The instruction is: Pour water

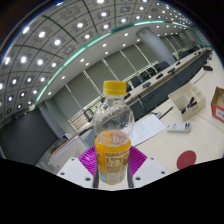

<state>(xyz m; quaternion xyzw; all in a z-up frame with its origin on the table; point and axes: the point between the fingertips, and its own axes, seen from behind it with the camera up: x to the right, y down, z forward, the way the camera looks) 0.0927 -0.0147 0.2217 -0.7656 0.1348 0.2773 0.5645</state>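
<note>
A clear plastic bottle (112,135) with a yellow cap and orange liquid in its lower half stands upright between my fingers. My gripper (112,160) is shut on it, with the purple pads (88,158) pressed against both sides of the labelled lower part. The bottle is held above a white table (175,148). The bottle's base is hidden below the fingers.
On the table beyond the fingers to the right lie a red round lid or coaster (187,158), a small remote-like device (179,127), a cardboard box (186,101) and a red-and-white carton (218,103). White paper sheets (147,128) lie behind the bottle. Rows of desks fill the hall behind.
</note>
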